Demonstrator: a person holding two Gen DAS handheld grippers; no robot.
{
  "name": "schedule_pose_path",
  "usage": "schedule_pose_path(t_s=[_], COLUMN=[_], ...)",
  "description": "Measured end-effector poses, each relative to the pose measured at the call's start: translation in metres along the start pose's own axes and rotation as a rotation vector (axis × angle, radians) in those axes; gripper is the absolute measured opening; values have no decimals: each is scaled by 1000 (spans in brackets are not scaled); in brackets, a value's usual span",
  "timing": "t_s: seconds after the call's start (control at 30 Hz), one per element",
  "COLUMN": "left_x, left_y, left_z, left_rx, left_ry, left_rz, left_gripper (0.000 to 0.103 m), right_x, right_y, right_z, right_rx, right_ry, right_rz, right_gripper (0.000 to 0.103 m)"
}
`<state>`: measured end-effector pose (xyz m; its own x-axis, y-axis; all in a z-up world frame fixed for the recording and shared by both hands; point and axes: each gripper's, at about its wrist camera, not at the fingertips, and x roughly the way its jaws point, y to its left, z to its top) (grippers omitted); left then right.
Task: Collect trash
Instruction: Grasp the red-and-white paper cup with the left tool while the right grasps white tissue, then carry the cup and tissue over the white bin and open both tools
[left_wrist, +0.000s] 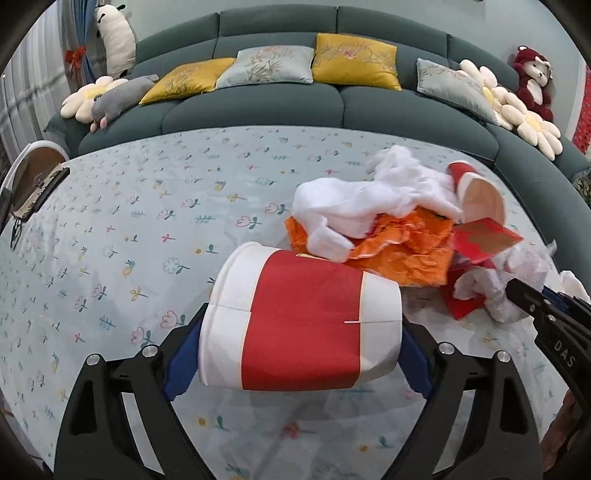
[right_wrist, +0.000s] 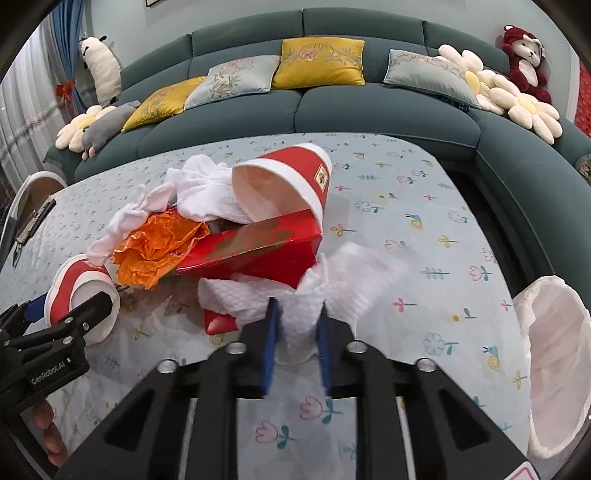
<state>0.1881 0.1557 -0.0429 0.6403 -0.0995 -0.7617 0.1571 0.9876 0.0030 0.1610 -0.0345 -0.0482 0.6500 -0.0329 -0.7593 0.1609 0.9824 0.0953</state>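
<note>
Left gripper (left_wrist: 301, 328) clamped across a red-and-white paper cup (left_wrist: 299, 321) lying sideways, just above the flowered tablecloth (left_wrist: 129, 229). Right gripper (right_wrist: 297, 325) pinched narrow on a crumpled white paper towel (right_wrist: 306, 295). Just beyond, heaped together: red box (right_wrist: 258, 251), orange paper (right_wrist: 159, 243), white cloth (right_wrist: 207, 195), second paper cup (right_wrist: 291, 181) tipped on its side. At far right, beside the table edge, white-lined trash bin (right_wrist: 554, 369). Behind, teal sofa (right_wrist: 332, 107) with cushions.
</note>
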Motion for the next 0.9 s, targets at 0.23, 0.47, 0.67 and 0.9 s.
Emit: schedule_pose_path(t_s=[0.23, 0.47, 0.67, 0.9], left_x=[-29, -56, -75, -88], left_y=[-26, -75, -125, -187], left_z=[-4, -8, -9, -12], left_rx=[22, 93, 161, 243], left_ry=[-18, -43, -62, -73], left_rz=[-59, -117, -169, -227], left_gripper=[85, 85, 85, 85], right_x=[-38, -71, -96, -115], right_y=[-14, -49, -92, -147], right_z=[2, 2, -3, -14], right_rx=[22, 71, 130, 210], right_ry=[-73, -126, -166, -191], right_rz=[-4, -22, -53, -107], right_gripper=[12, 12, 12, 12])
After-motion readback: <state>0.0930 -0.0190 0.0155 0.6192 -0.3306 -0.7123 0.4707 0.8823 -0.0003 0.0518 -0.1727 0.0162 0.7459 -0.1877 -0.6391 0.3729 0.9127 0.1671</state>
